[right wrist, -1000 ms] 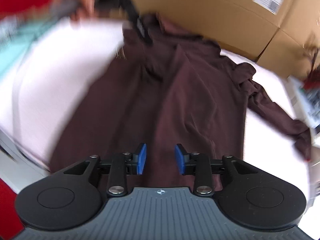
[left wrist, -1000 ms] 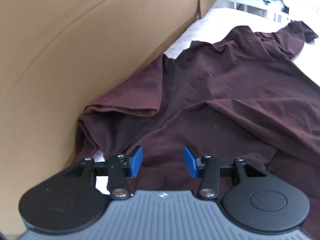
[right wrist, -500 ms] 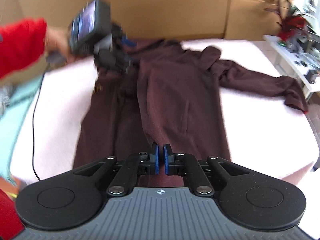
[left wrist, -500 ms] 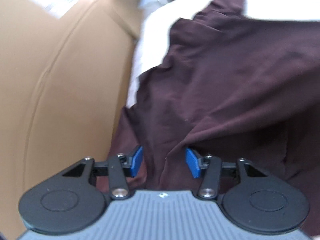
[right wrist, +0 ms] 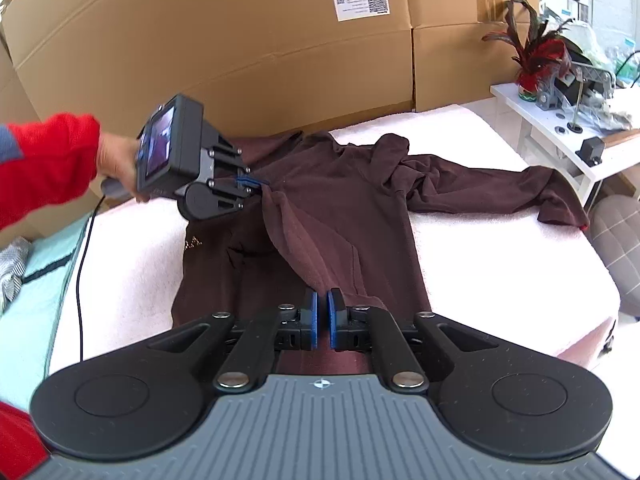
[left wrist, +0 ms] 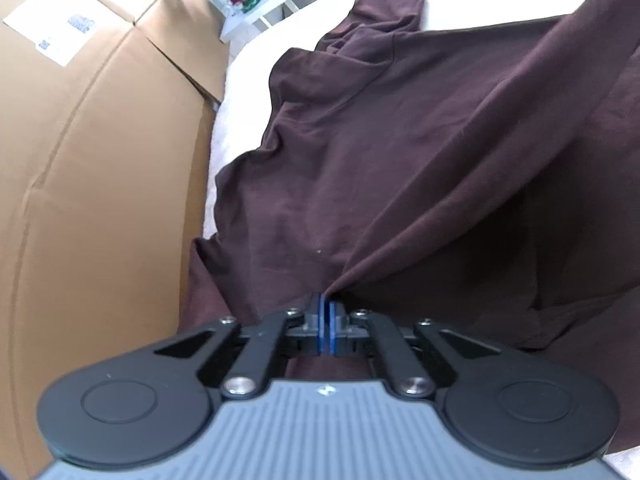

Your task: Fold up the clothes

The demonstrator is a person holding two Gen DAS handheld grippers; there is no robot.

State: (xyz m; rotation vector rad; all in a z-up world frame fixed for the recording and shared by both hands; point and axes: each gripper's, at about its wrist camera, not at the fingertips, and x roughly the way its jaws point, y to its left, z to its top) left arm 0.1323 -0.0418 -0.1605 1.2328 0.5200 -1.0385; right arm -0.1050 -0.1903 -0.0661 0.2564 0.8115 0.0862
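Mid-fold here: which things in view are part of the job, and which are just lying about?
Part of the job:
- brown garment
- left gripper, shut on the garment
- right gripper, shut on the garment's near edge
- pink padded surface

Just lying about:
- cardboard boxes
- red plant
- white side table
- teal cloth

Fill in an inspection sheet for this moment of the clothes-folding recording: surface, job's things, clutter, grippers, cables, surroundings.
Surface: white padded table cover, mostly bare around the garment.
Job's things: dark brown long-sleeved top spread out, one sleeve stretched towards the side table, a fold lifted along its body.
Clutter: grey cloth on a pale green mat.
Grippers: left hand-held gripper shut on the top near the shoulder; right hand-held gripper shut on the top's lower edge.
Cables: black cable trailing from the left hand-held gripper.
Surroundings: cardboard boxes behind; white side table with plant and equipment.
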